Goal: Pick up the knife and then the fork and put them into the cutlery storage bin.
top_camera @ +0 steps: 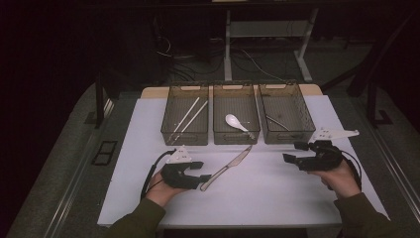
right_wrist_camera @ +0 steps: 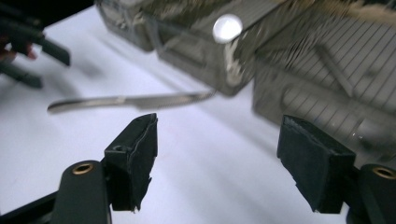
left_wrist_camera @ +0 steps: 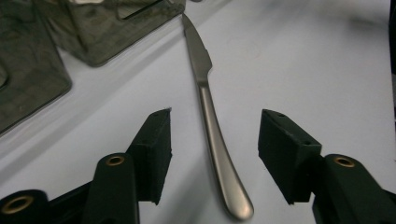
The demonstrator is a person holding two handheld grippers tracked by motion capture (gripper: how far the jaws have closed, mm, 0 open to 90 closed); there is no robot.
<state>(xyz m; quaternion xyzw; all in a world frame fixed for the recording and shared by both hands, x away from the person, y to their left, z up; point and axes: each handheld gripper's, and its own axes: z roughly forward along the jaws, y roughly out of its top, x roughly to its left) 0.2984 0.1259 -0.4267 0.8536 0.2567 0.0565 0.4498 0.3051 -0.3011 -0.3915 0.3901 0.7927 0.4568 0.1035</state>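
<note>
Steel knife [left_wrist_camera: 212, 135] lies flat on the white table [top_camera: 277, 198], just in front of the middle bin [top_camera: 236, 121], blade toward it. Our left gripper [left_wrist_camera: 215, 156] straddles its handle, pads apart, not touching. Our right gripper [top_camera: 293, 152] hovers well off to the knife's right, jaws open, holding nothing.
</note>
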